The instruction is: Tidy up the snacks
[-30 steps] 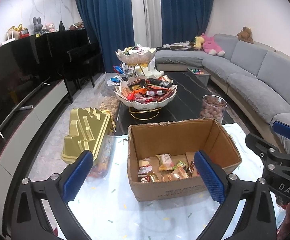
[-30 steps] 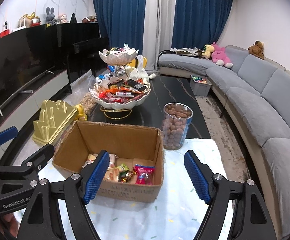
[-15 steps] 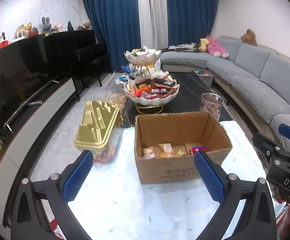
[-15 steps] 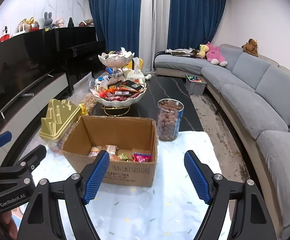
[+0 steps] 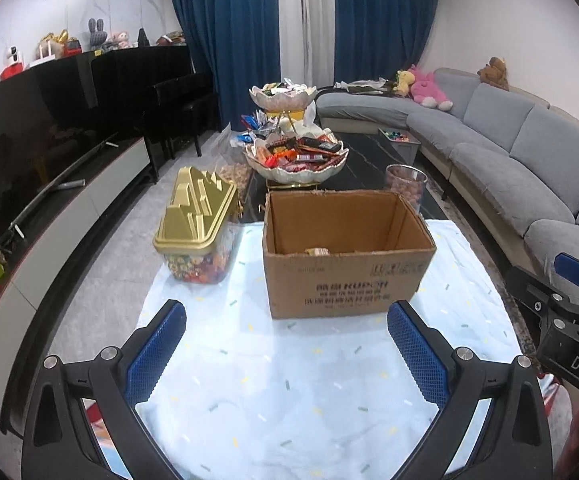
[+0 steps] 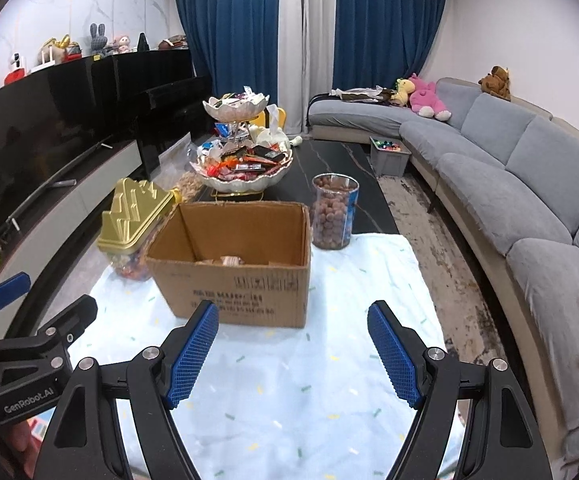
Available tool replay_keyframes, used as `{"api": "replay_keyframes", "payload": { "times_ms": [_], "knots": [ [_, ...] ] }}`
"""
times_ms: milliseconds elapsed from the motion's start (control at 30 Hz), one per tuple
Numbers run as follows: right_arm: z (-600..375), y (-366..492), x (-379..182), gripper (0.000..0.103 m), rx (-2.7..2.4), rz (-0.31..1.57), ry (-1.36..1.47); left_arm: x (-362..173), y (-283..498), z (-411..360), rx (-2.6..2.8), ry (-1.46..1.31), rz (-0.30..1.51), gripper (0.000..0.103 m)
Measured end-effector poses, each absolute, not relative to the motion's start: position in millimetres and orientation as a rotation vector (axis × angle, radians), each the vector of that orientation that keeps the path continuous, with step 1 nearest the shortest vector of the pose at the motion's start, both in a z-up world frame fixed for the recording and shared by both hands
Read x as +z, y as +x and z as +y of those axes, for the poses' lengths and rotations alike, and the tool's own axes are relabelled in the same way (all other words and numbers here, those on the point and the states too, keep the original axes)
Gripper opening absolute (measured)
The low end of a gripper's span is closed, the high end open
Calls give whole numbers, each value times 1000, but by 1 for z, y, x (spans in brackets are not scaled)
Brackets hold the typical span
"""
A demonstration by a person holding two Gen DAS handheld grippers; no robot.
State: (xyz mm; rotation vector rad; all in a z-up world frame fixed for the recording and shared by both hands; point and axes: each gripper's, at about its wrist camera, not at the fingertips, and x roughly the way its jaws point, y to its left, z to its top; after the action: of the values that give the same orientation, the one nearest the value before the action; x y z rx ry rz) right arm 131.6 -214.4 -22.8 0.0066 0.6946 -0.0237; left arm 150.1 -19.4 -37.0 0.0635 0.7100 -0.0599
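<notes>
An open cardboard box point(image 5: 345, 272) point(image 6: 241, 280) stands on a pale blue cloth point(image 5: 289, 392) point(image 6: 289, 380), with a few wrapped snacks just showing over its near wall. To its left stands a clear candy tub with a gold lid point(image 5: 195, 216) point(image 6: 135, 212). Behind the box a two-tier white bowl stand point(image 5: 295, 160) point(image 6: 245, 172) is heaped with snacks, and a clear jar of brown balls point(image 5: 405, 186) point(image 6: 334, 212) stands to its right. My left gripper point(image 5: 285, 352) and right gripper point(image 6: 291, 354) hang open and empty over the cloth, short of the box.
A long grey sofa point(image 6: 509, 176) curves along the right. A black TV unit point(image 5: 49, 168) and a piano line the left wall. A small grey bin point(image 6: 389, 156) sits on the dark marble table point(image 6: 329, 160) farther back. Each gripper shows at the edge of the other's view.
Both grippers have drawn back from the box, which now looks smaller and farther; its contents are mostly hidden behind the near wall. The jaws kept their width.
</notes>
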Motion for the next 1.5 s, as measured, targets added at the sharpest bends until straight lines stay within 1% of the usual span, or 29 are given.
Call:
{"api": "replay_keyframes", "payload": {
  "times_ms": [500,533,600,933,1167,1500],
  "knots": [
    [-219,71,-16,78,-41,704,17,-33,87,-14,-61,68,726,103],
    [-219,68,-15,83,-44,704,17,-32,84,-14,-65,64,730,103],
    [-220,60,-12,86,-58,695,21,-31,76,-13,-65,64,732,103],
    [-220,34,-1,86,-37,715,49,-21,42,-7,-59,41,740,103],
    [-221,21,-4,86,-59,743,62,-22,30,-3,-30,23,755,103],
    [-218,15,-3,86,-60,733,60,-22,21,4,5,8,735,103]
  ]
}}
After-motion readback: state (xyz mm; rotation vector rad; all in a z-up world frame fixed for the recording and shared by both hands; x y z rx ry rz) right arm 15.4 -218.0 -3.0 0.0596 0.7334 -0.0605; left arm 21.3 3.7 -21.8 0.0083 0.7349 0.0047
